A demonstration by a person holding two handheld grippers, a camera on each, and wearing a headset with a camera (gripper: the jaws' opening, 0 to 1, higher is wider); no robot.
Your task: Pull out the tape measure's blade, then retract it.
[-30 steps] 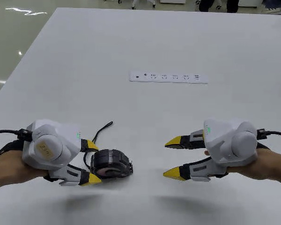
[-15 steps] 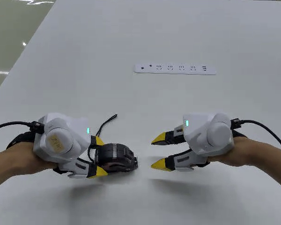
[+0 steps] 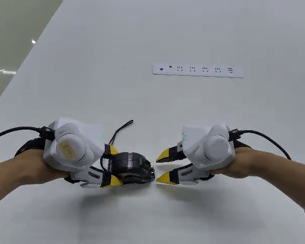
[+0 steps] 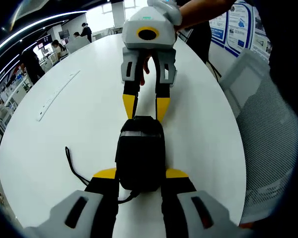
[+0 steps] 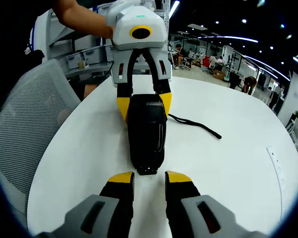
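A black tape measure (image 3: pixel 132 168) lies on the white table (image 3: pixel 142 40), its black wrist strap (image 3: pixel 119 133) trailing away behind it. My left gripper (image 3: pixel 114 166) is shut on the case, one yellow tip on each side. In the left gripper view the tape measure (image 4: pixel 140 153) sits between my left gripper's (image 4: pixel 140 173) jaws, with the right gripper (image 4: pixel 146 105) facing it. My right gripper (image 3: pixel 161 166) is open, its tips just short of the case's front end. In the right gripper view the tape measure (image 5: pixel 146 131) ends right before my right gripper (image 5: pixel 150 177). No blade is drawn out.
A white power strip (image 3: pixel 197 70) lies flat farther back on the table. A mesh chair (image 4: pixel 273 139) stands beside the table edge. People and desks are in the room's background.
The right gripper has moved left up to the tape measure's front end. The left gripper's jaws have drawn in on the case. The head camera has shifted as well.
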